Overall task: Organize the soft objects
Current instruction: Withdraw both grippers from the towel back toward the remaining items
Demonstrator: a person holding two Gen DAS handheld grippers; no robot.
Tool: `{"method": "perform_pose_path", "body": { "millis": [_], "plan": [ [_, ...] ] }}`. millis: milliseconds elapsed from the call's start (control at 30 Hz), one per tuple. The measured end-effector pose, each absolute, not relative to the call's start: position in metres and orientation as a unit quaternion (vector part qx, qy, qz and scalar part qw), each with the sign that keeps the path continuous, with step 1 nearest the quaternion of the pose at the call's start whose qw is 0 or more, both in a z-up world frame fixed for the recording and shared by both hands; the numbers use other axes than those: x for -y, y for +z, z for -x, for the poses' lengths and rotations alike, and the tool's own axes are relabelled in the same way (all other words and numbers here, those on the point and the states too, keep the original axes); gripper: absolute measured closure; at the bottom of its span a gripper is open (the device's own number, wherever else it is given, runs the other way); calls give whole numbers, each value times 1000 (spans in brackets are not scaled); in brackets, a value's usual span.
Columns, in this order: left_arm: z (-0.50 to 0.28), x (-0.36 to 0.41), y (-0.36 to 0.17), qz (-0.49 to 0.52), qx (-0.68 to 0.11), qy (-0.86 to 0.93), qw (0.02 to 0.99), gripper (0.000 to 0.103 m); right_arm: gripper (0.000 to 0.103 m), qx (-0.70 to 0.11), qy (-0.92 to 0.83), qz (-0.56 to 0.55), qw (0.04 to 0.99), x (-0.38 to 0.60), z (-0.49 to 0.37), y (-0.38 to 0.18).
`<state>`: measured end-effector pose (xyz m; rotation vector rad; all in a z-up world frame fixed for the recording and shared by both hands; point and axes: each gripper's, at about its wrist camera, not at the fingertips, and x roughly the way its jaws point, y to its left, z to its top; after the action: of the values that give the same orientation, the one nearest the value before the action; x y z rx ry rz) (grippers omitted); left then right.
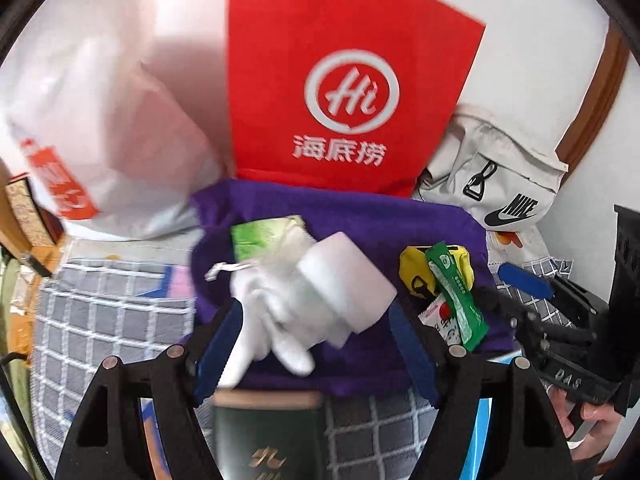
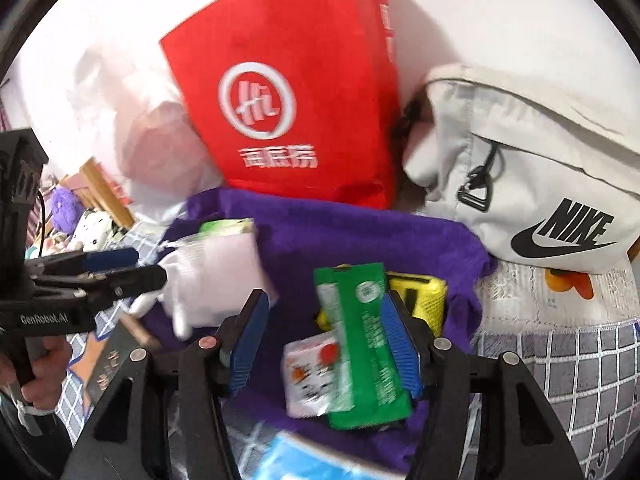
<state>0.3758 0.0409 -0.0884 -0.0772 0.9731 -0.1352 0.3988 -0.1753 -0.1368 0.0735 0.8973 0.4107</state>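
Item: purple cloth (image 1: 360, 220), spread on a checked bedcover (image 1: 100, 320), holding the soft things to be sorted.

Contents, left wrist view: white glove (image 1: 272, 320) at centre, lying with a white roll (image 1: 344, 280) at its 2 o'clock; green-and-white packet (image 1: 264, 236) at 12 o'clock of the glove; yellow pouch (image 1: 416, 276) at 3 o'clock, with a green sachet (image 1: 456, 300) across it and a small red-and-white packet (image 1: 440, 316) at the sachet's lower end.

Surroundings: red paper bag (image 1: 348, 80) standing at 12 o'clock beyond the cloth; white plastic bag (image 1: 100, 120) at 10 o'clock; grey sling bag (image 1: 500, 184) at 2 o'clock; dark green box (image 1: 268, 440) at 6 o'clock.

Left gripper (image 1: 316, 348): fingers spread, glove and roll between them, neither seen pinched.

Right gripper (image 2: 324, 344): fingers spread over the green sachet and small packet; the right pad lies close to the sachet's edge, no squeeze apparent.

Handling note: likely a release-and-regroup step. Both pictures are blurred. Lift clear of the limp pieces before re-gripping, take one item at a time, and pinch the glove at its bunched middle so it does not drag the roll.
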Motion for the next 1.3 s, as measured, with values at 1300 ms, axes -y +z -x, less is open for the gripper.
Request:
{"method": "perform_pose_path", "body": {
  "millis": [1300],
  "plan": [
    [-175,-152,-144,163,-466,-28,869,29,63,-492,247,174,817,41,-213,-210]
  ]
}}
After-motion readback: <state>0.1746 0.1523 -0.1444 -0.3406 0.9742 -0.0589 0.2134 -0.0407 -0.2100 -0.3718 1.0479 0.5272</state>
